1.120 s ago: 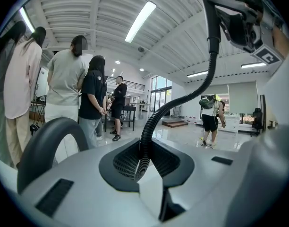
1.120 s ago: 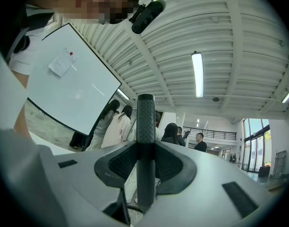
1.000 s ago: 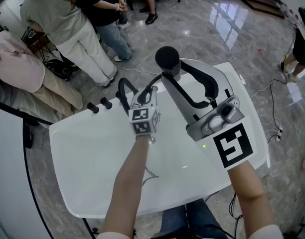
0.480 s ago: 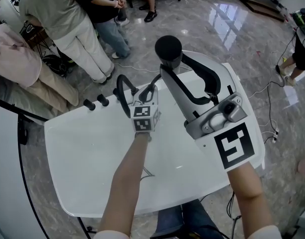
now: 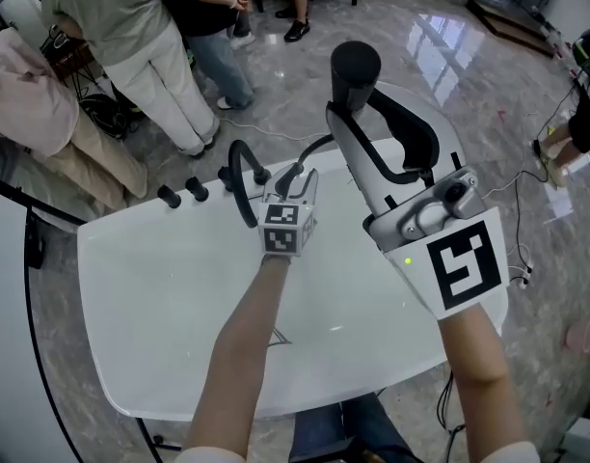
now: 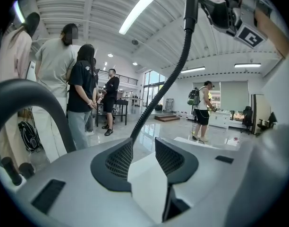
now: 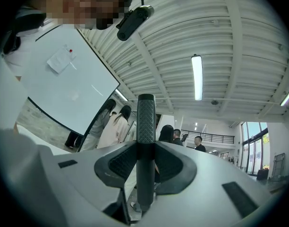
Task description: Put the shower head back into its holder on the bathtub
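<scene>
The black shower head (image 5: 356,66) is a dark rod that stands upright over the far rim of the white bathtub (image 5: 160,297). My right gripper (image 5: 359,110) is shut on its textured handle (image 7: 145,126), which fills the gap between both pads. The thin black hose (image 5: 312,149) runs from it down to my left gripper (image 5: 297,175), close to the curved black faucet (image 5: 239,179). In the left gripper view the hose (image 6: 169,82) rises from beside the left pad. The left gripper (image 6: 144,157) has its jaws opening, with only white tub showing in the gap. I cannot pick out the holder.
Three black knobs (image 5: 196,190) sit on the tub's far rim, left of the faucet. Several people stand on the glossy marble floor (image 5: 440,37) beyond the tub. Cables (image 5: 531,230) trail on the floor at right. A person's legs (image 5: 343,432) show below the near rim.
The left gripper's jaws have parted and let go of the hose, and that gripper has sunk a little toward the rim. The right gripper still holds the shower head upright.
</scene>
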`<state>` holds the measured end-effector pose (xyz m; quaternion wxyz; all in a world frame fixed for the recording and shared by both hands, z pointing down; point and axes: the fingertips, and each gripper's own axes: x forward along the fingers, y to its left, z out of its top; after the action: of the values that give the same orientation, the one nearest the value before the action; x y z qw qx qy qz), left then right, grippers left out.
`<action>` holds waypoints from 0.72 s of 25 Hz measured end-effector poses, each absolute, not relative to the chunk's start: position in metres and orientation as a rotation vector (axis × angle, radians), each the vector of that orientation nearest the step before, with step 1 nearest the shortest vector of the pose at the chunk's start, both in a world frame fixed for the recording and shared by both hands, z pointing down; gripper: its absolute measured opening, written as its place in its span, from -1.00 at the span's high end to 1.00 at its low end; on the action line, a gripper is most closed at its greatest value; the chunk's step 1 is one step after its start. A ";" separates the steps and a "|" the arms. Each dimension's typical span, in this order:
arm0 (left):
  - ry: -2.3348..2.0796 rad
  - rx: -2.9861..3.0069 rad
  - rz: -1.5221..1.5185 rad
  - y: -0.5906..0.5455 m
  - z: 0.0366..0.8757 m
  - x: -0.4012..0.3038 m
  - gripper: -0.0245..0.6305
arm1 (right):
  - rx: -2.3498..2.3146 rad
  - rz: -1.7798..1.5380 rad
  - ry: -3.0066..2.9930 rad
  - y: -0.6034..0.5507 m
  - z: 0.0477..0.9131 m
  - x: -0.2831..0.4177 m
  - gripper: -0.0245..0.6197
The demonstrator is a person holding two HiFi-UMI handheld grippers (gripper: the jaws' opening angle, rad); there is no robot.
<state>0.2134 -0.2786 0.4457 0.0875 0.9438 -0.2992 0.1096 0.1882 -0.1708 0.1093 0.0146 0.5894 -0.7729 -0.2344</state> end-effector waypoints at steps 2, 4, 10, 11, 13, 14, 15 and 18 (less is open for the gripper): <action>-0.894 2.801 0.339 -0.278 0.450 0.210 0.53 | 1.836 -0.719 -2.420 -0.175 0.112 0.187 0.54; -0.898 2.793 0.343 -0.275 0.454 0.205 0.53 | 1.828 -0.718 -2.441 -0.179 0.114 0.184 0.54; -0.866 2.767 0.284 -0.248 0.458 0.193 0.53 | 1.814 -0.665 -2.427 -0.189 0.125 0.179 0.54; -0.860 2.760 0.274 -0.242 0.459 0.190 0.53 | 1.812 -0.660 -2.426 -0.190 0.127 0.179 0.54; -0.850 2.750 0.274 -0.228 0.462 0.185 0.53 | 1.811 -0.637 -2.418 -0.193 0.132 0.179 0.54; -0.848 2.748 0.285 -0.221 0.465 0.181 0.54 | 1.814 -0.625 -2.416 -0.194 0.135 0.179 0.54; -0.850 2.747 0.296 -0.216 0.468 0.178 0.56 | 1.815 -0.615 -2.417 -0.196 0.137 0.179 0.54; -0.875 2.719 0.278 -0.202 0.475 0.166 0.81 | 1.810 -0.595 -2.422 -0.200 0.145 0.177 0.54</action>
<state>0.1655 -0.2024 0.4745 0.1355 0.9387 -0.3020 0.0960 0.1768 -0.2004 0.1451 0.0303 0.5870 -0.7857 -0.1930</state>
